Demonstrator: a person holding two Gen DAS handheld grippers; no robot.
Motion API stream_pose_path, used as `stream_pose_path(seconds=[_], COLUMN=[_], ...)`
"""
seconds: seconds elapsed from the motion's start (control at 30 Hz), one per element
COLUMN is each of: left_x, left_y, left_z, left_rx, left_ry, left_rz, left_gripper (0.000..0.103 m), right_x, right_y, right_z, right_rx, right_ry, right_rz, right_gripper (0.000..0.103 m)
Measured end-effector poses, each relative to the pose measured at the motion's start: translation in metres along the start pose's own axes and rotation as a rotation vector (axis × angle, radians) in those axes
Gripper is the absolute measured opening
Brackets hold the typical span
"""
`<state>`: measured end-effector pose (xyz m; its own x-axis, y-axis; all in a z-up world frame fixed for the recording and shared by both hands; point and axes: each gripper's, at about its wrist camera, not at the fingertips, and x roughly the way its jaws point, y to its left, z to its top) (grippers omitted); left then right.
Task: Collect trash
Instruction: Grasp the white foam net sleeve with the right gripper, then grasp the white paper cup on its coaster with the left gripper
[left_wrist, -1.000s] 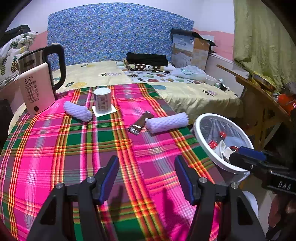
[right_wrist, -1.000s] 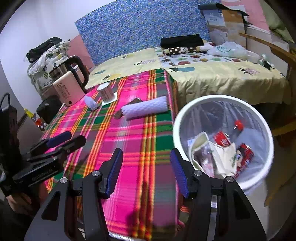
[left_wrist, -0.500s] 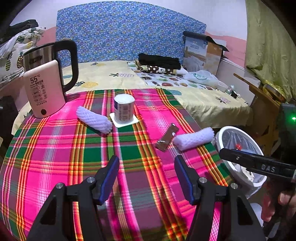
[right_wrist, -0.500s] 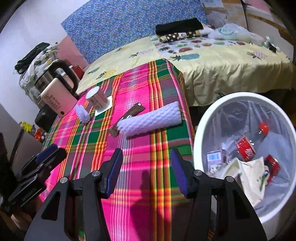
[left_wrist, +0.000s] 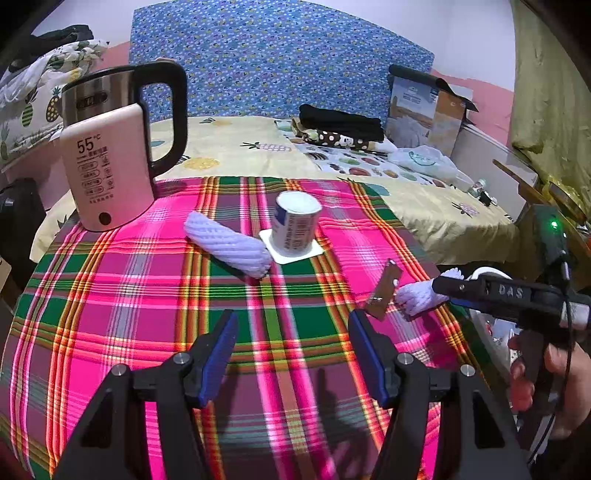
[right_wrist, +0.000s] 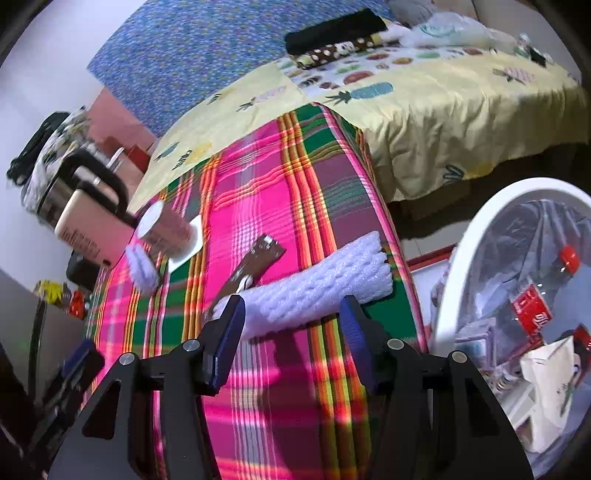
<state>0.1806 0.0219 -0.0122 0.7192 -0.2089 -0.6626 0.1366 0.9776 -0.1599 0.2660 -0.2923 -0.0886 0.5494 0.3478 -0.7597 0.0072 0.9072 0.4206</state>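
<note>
Right hand-held gripper (right_wrist: 291, 325) jaws spread, straddling the near side of foam sleeve (right_wrist: 317, 291) at worktop (right_wrist: 266, 192) right edge, not clamped. Left hand-held gripper (left_wrist: 291, 343) jaws apart, nothing between. Brown wrapper (right_wrist: 251, 269) touching sleeve. Bin (right_wrist: 461, 258) beside worktop.

Left wrist: low over the plaid tablecloth (left_wrist: 122, 295), facing the kettle (left_wrist: 107, 155). Right wrist: nearer the tablecloth's (right_wrist: 266, 177) edge, tilted, facing along it. Shared: tablecloth, kettle (right_wrist: 81, 206).
</note>
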Motion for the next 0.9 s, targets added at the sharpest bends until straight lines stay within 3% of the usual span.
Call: stream_pose_path(seconds=[0.27,0.53,0.6,0.63,0.67,0.7,0.9], left_x=[0.008,0.012,0.014,0.015,0.018,0.019,0.037], left_y=[0.02,0.023,0.022,0.021,0.021,0.02,0.012], left_z=[0.004,0.012,0.015,0.017,0.019,0.021,0.04], left_rx=[-0.042,-0.043,-0.035,-0.03,-0.026,-0.025,-0.017], left_ry=[0.017,0.018,0.017,0.017,0.017,0.017,0.018], left_rz=[0.021,0.018,0.017,0.016,0.013,0.011,0.001], left_gripper=[0.064,0.064,0.064,0.064,0.064,0.064,0.064], right_x=[0.007,0.03,0.028,0.025,0.023,0.023,0.012], right_y=[0.018,0.025,0.026,0.025,0.024,0.024,0.02], right_z=[0.017,0.022,0.02,0.019,0.018,0.018,0.015], right_rx=[0.009,-0.035,-0.043,-0.046,-0.054,-0.056,-0.076], right_ry=[-0.031,0.021,0.022,0.017,0.017,0.017,0.004], right_rz=[-0.037,-0.13,-0.111,-0.102,-0.096,-0.091,-0.051], right_gripper=[0.055,0.055,0.055,0.051,0.034,0.027,0.023])
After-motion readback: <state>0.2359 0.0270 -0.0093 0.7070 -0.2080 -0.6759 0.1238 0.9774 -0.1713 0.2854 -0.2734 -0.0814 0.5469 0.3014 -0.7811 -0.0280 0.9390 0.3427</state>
